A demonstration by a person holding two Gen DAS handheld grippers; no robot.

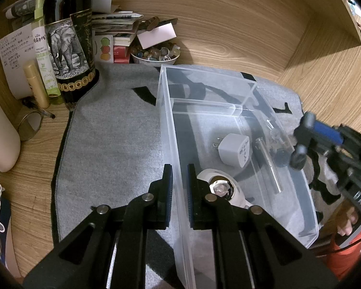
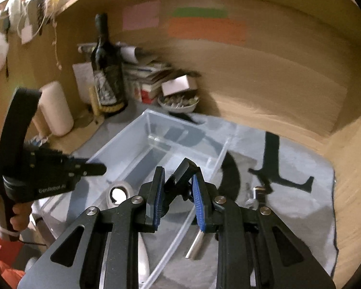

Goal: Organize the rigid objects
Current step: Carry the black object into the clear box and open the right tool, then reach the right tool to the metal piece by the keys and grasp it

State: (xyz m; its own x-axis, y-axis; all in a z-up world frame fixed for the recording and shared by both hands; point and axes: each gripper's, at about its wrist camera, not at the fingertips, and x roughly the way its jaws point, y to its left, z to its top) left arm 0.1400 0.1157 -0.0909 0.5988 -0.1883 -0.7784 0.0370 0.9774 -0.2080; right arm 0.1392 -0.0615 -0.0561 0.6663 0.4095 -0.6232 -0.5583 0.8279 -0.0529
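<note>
The clear plastic divided storage bin (image 1: pixel 228 110) sits on the grey cloth mat (image 1: pixel 108 144) mid-desk. The left tongs (image 1: pixel 179 185) pinch its thin near-left wall; it is light, slick and flexible, so grip near the rim. The right tongs (image 2: pixel 177 192) clamp a small black hard object (image 2: pixel 183 168), which looks stiff and light; motion blur hides its shape. Inside the bin lie a white plug adapter (image 1: pixel 234 149), a clear glass tube (image 1: pixel 268 166) and a white round lamp-like item (image 1: pixel 219 187), partly hidden.
</note>
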